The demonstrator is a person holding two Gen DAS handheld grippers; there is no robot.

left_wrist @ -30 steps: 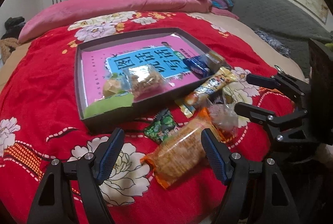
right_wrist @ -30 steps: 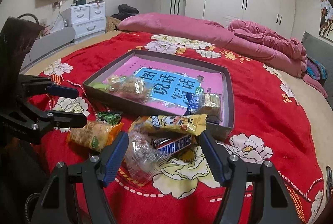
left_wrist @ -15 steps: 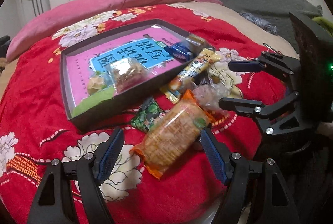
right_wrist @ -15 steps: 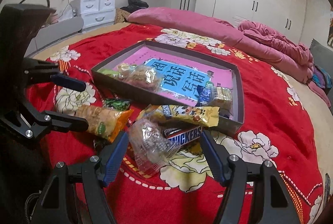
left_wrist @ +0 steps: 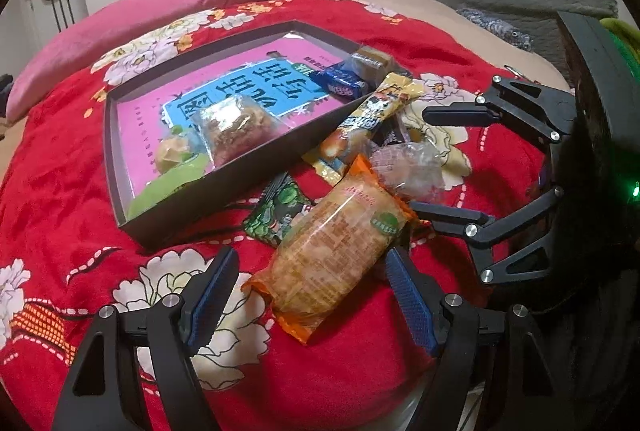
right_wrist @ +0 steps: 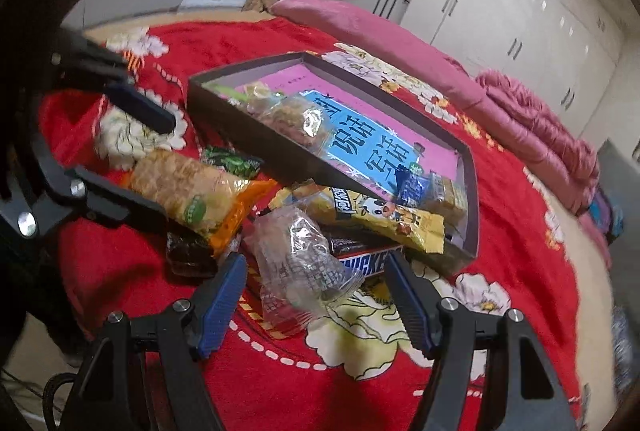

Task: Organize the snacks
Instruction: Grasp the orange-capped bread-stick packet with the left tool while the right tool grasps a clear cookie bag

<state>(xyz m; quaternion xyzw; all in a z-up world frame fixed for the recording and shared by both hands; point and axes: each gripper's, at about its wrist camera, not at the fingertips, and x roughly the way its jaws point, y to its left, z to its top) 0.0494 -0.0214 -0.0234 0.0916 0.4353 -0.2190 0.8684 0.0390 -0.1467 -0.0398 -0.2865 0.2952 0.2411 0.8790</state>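
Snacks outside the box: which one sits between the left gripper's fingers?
The orange-ended cracker pack, lying between the open left gripper fingers; the clear, yellow and green packets lie farther off.

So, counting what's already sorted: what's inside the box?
Inside the box: a pink book, clear-wrapped cake, green packet, blue packet, tan packet. Anything beneath is hidden.

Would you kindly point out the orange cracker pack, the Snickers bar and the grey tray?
orange cracker pack [left_wrist: 332,251], left wrist view, clear middle.
Snickers bar [right_wrist: 366,259], right wrist view, printed name.
grey tray [left_wrist: 256,167], left wrist view, near wall.
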